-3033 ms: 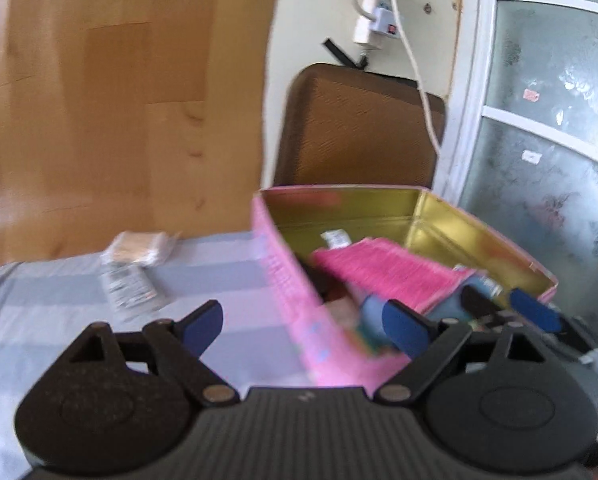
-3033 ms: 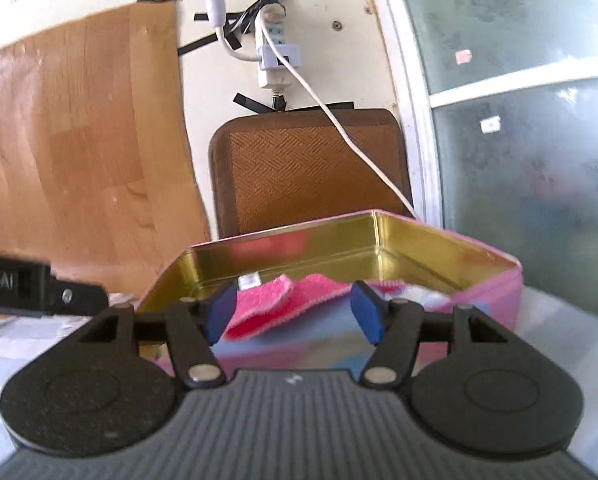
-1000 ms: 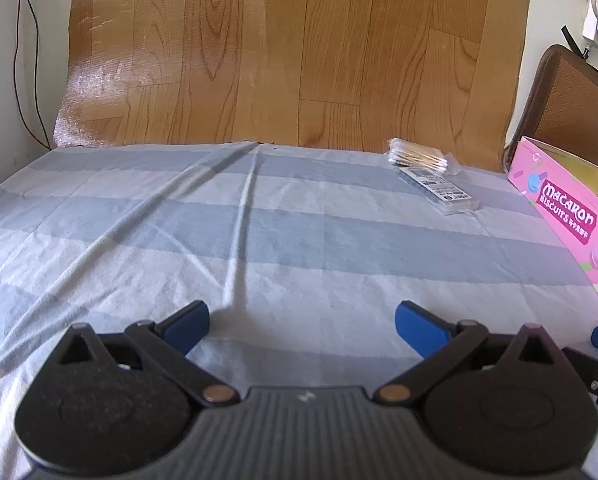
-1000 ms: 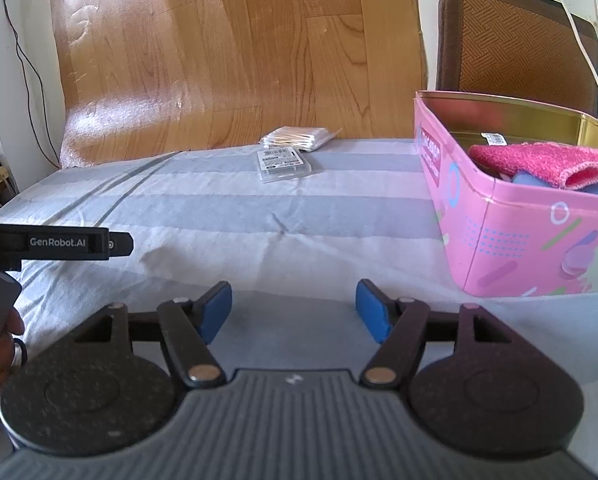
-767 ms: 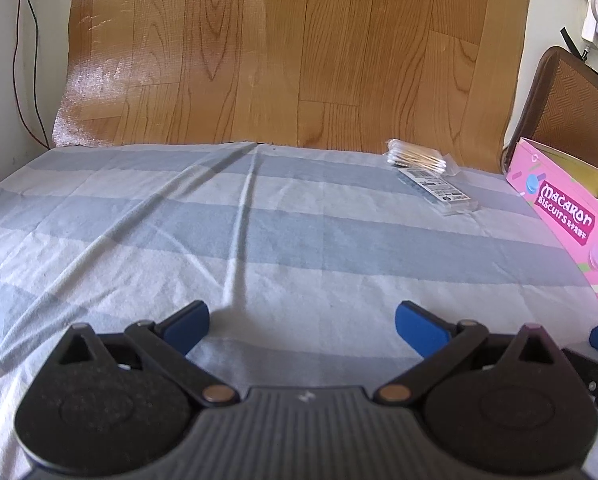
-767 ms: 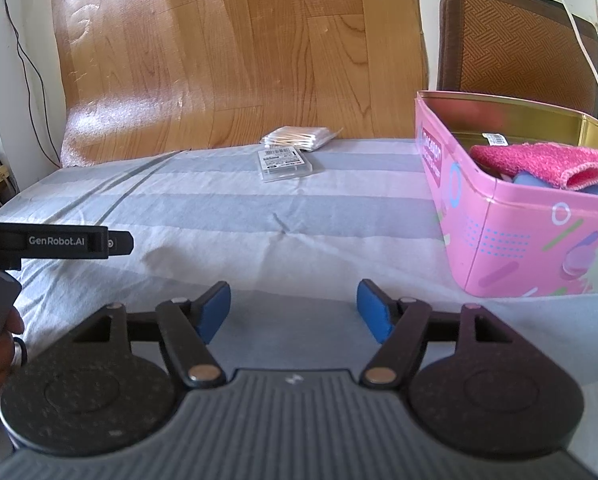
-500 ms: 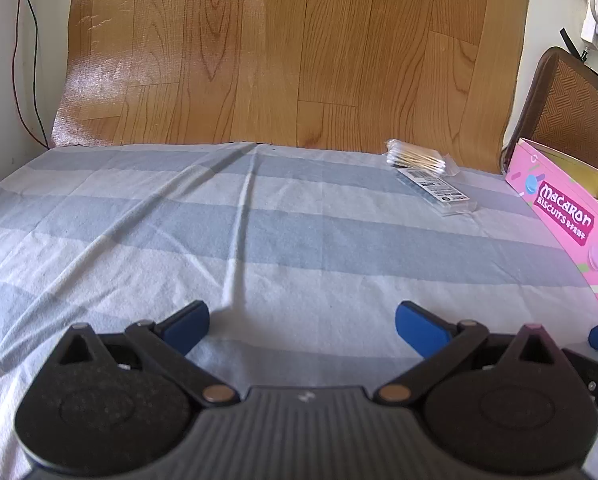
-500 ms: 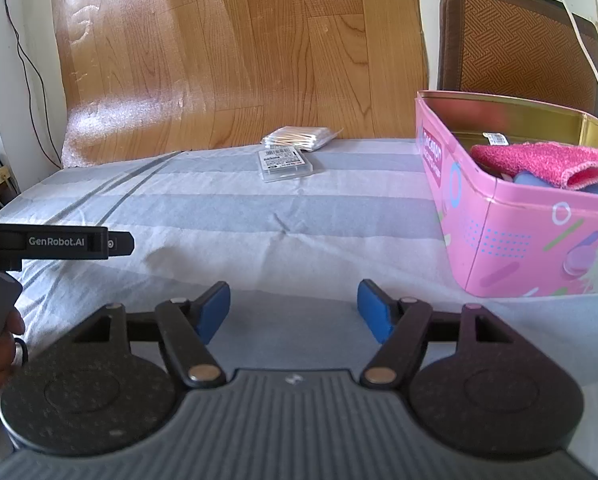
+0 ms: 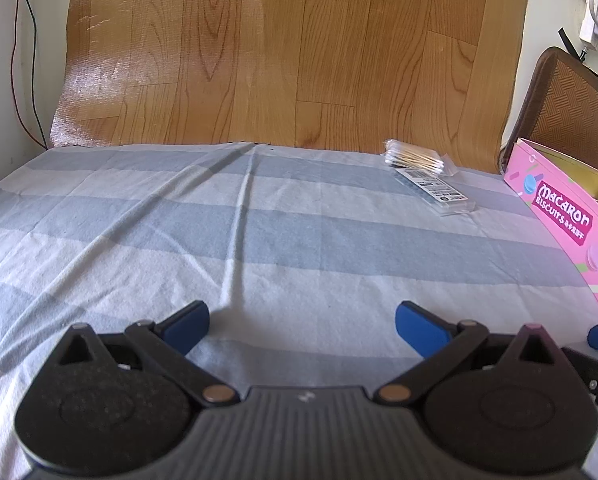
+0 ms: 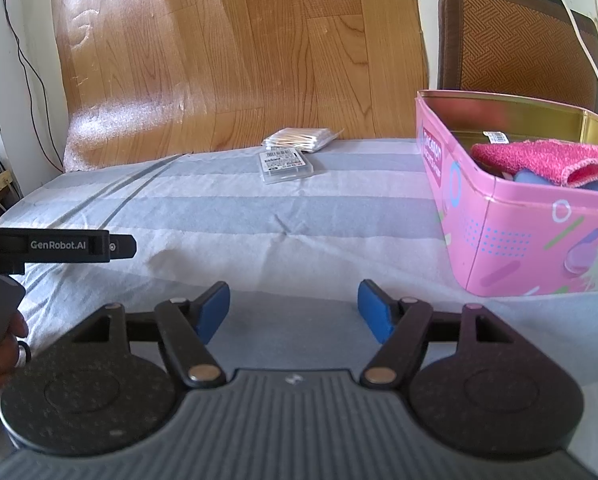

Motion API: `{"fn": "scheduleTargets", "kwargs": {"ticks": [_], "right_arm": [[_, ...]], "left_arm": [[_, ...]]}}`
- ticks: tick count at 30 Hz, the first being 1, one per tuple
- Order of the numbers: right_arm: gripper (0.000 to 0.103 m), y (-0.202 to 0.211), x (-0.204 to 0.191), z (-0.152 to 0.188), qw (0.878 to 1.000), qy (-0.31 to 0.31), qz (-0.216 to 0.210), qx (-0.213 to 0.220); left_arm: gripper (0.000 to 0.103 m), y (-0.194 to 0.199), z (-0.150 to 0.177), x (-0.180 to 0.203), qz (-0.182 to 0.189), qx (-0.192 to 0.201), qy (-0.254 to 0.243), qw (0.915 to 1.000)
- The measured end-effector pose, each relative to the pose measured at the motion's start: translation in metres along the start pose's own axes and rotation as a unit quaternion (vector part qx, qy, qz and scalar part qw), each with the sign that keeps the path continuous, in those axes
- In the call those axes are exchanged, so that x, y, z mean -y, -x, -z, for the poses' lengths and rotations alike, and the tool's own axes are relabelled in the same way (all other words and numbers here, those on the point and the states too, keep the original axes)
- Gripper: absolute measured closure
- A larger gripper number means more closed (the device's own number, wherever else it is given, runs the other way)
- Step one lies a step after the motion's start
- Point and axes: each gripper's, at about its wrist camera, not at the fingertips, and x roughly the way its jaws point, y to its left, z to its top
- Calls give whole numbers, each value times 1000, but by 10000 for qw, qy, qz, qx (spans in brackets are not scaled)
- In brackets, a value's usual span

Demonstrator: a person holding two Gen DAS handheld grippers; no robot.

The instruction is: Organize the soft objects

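Pink metal forms the biscuit tin (image 10: 519,236), which stands at the right side of the right wrist frame on the blue and white striped cloth (image 10: 227,216) that covers the counter. Inside the tin, a pink towel (image 10: 539,158) lies on top, near the upper right of the frame, and something blue shows under it. In the left wrist frame only one side of the tin (image 9: 567,220) shows at the right edge.

The left tool (image 9: 301,328) is spread wide and holds nothing, low over the cloth. The right tool (image 10: 295,308) is also spread and empty, to the left of the tin.

In the upper middle of the right wrist frame lie a bag of cotton swabs (image 10: 299,138) and, just in front of it, a clear flat package (image 10: 285,166).
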Motion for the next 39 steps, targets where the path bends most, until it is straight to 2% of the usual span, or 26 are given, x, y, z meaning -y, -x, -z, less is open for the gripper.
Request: {"fn": "scheduleTargets", "kwargs": {"ticks": [12, 13, 15, 17, 19, 23, 25, 26, 27, 29, 32, 35, 39], "right_arm": [[26, -10, -5, -10, 9998, 180, -29, -109], [25, -16, -8, -16, 9995, 284, -18, -110], [15, -27, -15, -27, 9986, 524, 75, 33], [15, -41, -21, -39, 9964, 775, 128, 303], [15, -64, -25, -53, 9947, 928, 200, 389], [15, -120, -24, -86, 9967, 799, 144, -20], [19, -142, -23, -101, 9973, 699, 171, -164], [28, -154, -24, -104, 9963, 770, 308, -218], [40, -169, -24, -107, 9941, 804, 451, -572], [40, -176, -16, -111, 9968, 464, 287, -591], [40, -165, -23, -103, 9964, 612, 323, -499], [40, -139, -28, -89, 9962, 658, 97, -558], [40, -79, -33, -54, 9933, 935, -352, -576]], "left_arm": [[0, 2, -1, -1, 85, 56, 160, 9998], [0, 1, -1, -1, 94, 61, 169, 9998], [1, 2, -1, -3, 119, 75, 202, 9997], [1, 3, -1, -4, 151, 90, 231, 9996], [0, 3, -1, -5, 190, 97, 234, 9995], [1, 3, -1, -4, 242, 96, 208, 9994], [1, 2, -1, -4, 257, 98, 211, 9994], [1, 2, -1, -5, 267, 99, 219, 9994], [1, 2, -1, -5, 277, 101, 226, 9993], [1, 2, -1, -6, 290, 105, 238, 9992], [1, 2, -1, -6, 295, 107, 243, 9992], [1, 2, -1, -6, 308, 109, 255, 9991], [1, 3, 0, -4, 345, 84, 186, 9992]]}}
